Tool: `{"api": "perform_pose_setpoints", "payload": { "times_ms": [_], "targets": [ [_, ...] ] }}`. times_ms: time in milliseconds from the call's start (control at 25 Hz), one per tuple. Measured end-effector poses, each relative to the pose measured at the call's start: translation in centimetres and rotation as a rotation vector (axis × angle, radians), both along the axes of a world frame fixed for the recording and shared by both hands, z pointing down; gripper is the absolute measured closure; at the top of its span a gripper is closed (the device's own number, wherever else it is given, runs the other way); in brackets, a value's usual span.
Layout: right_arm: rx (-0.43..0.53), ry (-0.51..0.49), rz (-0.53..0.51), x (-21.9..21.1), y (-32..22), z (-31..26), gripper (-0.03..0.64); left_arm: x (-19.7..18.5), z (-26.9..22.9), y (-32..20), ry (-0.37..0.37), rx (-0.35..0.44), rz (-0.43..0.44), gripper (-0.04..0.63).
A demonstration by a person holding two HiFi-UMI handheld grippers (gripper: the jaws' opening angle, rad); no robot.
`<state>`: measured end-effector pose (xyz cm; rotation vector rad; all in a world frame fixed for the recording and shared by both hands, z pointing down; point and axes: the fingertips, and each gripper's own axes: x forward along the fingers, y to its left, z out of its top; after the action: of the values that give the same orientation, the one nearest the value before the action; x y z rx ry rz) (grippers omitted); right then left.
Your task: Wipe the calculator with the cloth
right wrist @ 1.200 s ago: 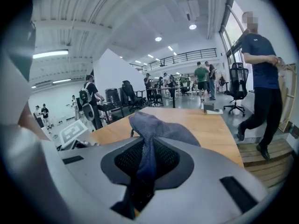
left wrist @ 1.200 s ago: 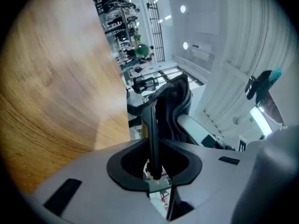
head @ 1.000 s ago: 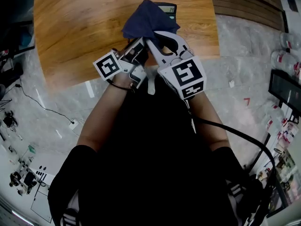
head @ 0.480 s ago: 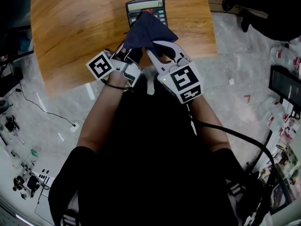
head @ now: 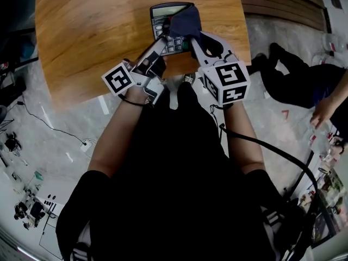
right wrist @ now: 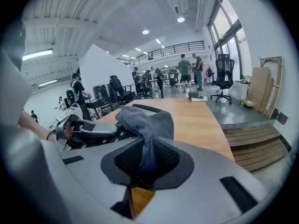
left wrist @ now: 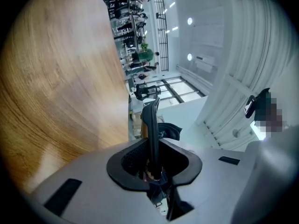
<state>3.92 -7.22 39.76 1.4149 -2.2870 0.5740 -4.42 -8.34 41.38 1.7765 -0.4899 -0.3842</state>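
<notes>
I'm clamping the left tool (left wrist: pixel 152 160) on the calculator (head: pixel 165 10) edge, steadying it flat over the desk (head: pixel 92 37) for wiping. The right tool (right wrist: pixel 145 164) is pinching the bunched cloth (right wrist: pixel 147 120), so the wad is leading the jaws over the keys and only fabric is meeting them.

table (head: pixel 92 37): upper left and centre of head view
calculator (head: pixel 166 11): upper centre, over table, in left gripper (head: pixel 159 43) from lower left
cloth (head: pixel 185 22): on calculator's right part, in right gripper (head: pixel 194 37)
</notes>
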Motion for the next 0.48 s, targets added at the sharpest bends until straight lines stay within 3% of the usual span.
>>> {"api": "perform_pose_setpoints", "payload": {
  "times_ms": [480],
  "targets": [
    [0.023, -0.101, -0.165, -7.7, 1.3, -2.0, 0.557, 0.2, 0.6, 0.0, 0.030, -0.046, -0.009, 0.522]
  ]
}}
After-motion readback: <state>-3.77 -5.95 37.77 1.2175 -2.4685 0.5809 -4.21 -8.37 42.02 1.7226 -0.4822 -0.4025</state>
